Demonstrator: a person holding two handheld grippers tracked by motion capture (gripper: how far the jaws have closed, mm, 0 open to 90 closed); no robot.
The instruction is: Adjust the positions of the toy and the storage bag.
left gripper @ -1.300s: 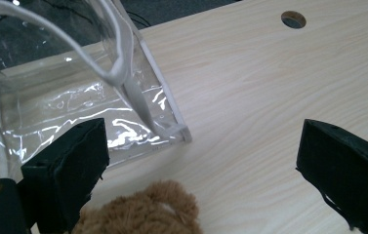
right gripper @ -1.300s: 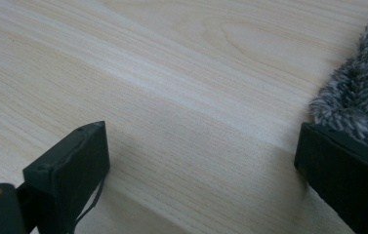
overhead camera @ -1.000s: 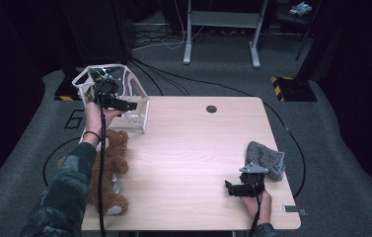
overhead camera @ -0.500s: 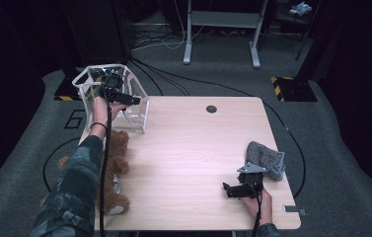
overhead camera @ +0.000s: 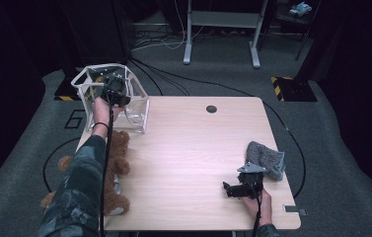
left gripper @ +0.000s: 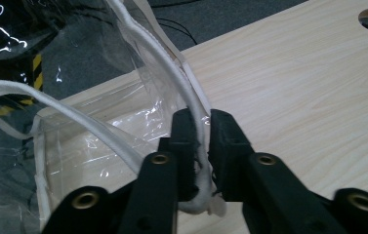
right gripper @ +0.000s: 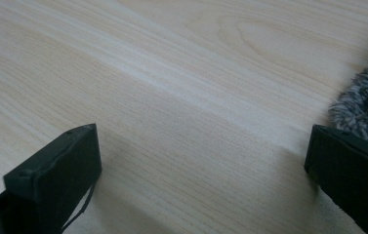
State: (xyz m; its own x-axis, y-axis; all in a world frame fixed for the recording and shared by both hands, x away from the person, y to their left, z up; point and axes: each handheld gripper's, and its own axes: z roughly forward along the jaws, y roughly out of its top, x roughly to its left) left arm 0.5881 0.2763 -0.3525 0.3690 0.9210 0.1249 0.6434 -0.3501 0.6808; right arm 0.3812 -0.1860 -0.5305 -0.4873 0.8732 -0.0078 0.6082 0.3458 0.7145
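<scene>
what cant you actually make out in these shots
- Teddy bear, high view: the person's left sleeve covers much of it.
- Clear bag, left gripper view: its top is cut off by the frame edge.
- Grey fuzzy cloth, right gripper view: cut off by the right edge.

left gripper [overhead camera: 116, 94] up in the upper left of the high view, forearm stretched out from bottom left, jaws just snapped closed and pinched together | right gripper [overhead camera: 233, 189] down at lower right, lying low and level, pointing left, jaws spread wide with nothing between, hand [overhead camera: 258, 200] tucked behind it
</scene>
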